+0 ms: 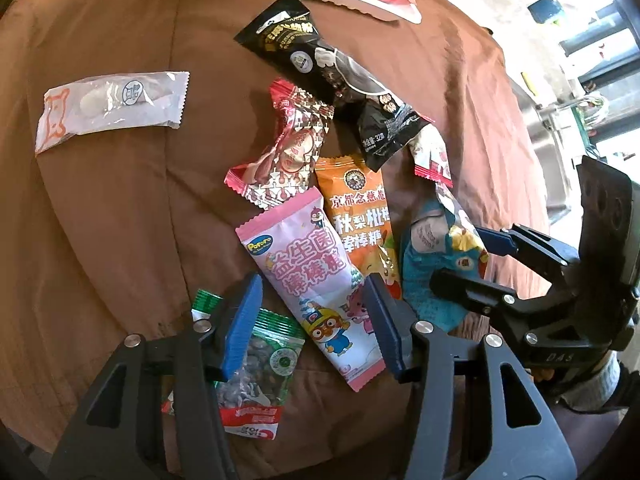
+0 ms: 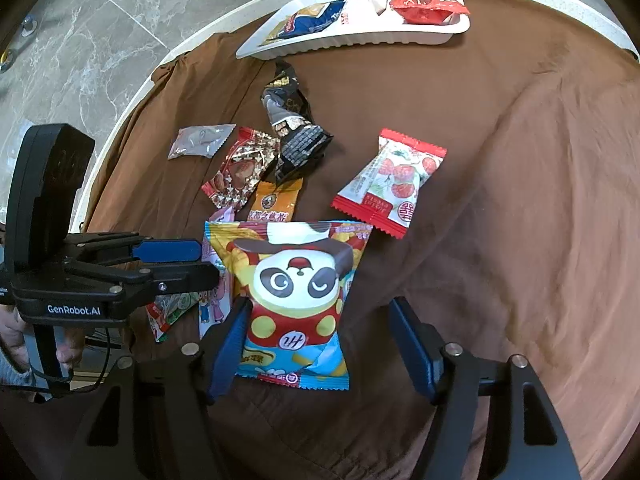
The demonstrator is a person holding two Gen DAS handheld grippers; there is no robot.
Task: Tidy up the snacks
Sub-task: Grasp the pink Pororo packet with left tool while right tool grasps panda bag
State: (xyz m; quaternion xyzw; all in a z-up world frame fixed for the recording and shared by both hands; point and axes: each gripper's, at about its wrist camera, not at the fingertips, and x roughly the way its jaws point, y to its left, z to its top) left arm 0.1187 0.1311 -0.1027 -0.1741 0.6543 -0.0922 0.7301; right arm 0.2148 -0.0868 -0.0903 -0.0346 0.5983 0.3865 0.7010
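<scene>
Snack packets lie on a brown cloth. My left gripper [image 1: 312,316] is open, its jaws on either side of a pink lollipop packet [image 1: 308,276] with a green seed packet [image 1: 256,364] under the left jaw. My right gripper [image 2: 320,340] is open around the lower part of a panda snack bag [image 2: 296,296]; that bag also shows in the left wrist view [image 1: 436,256]. An orange packet [image 1: 360,220], a red-gold candy packet [image 1: 288,148], a black packet [image 1: 328,68] and a red-and-white fruit candy packet [image 2: 392,180] lie close by.
A white tray [image 2: 352,36] at the far edge holds a blue packet [image 2: 308,20] and a red packet [image 2: 428,0]. A clear white packet [image 1: 108,108] lies alone to the left. The round table's rim [image 2: 132,96] and a marble floor [image 2: 80,32] are beyond.
</scene>
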